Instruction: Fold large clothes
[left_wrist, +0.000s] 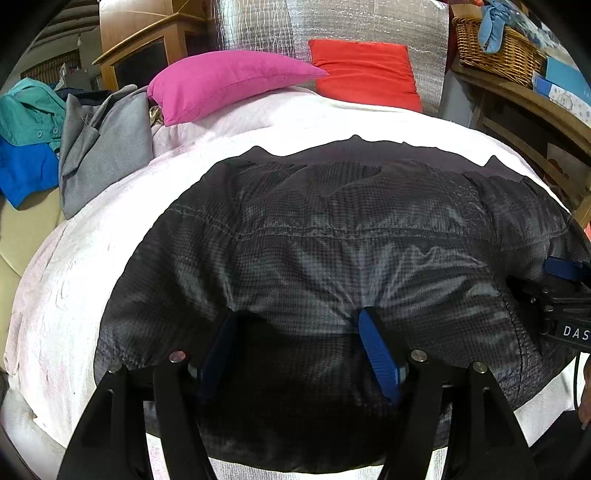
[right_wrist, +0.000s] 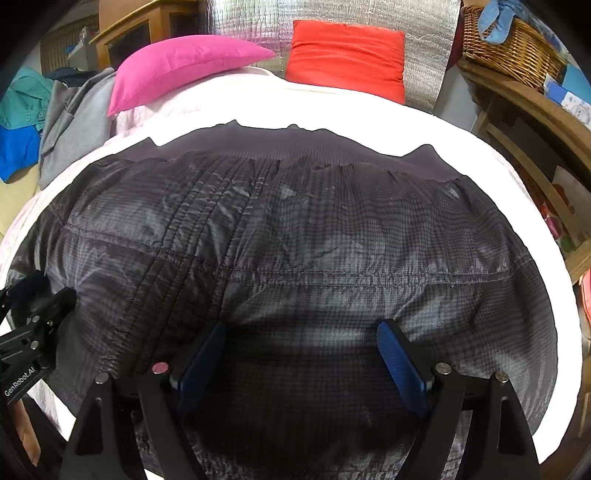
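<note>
Left gripper (left_wrist: 299, 347): jaws stand well apart, both blue pads resting down on the dark fabric with a broad span of it lying between them; nothing is pinched.
Right gripper (right_wrist: 303, 354): jaws wide apart as well, pads set down on the same fabric, gripping nothing.
Quilted jacket (left_wrist: 332, 236): dark, checked, padded; spread flat over the white bed cover (left_wrist: 74, 280), filling the near half of the bed, its ribbed hem (right_wrist: 314, 147) running side to side along the far edge, towards the pillows.
Long axis: across the bed, left edge to right edge, square to the line each gripper points along.
Which hand is nearer: neither, I judge; both sit on the near edge of the jacket, side by side, each showing at the rim of the other's view.
Next move, as a guess: close on the near edge and carry it towards the hem.
Beyond the jacket: pink pillow (left_wrist: 229, 81) and red pillow (left_wrist: 365, 72) at the head of the bed; grey garment (left_wrist: 103, 147) heaped at its left edge.
</note>
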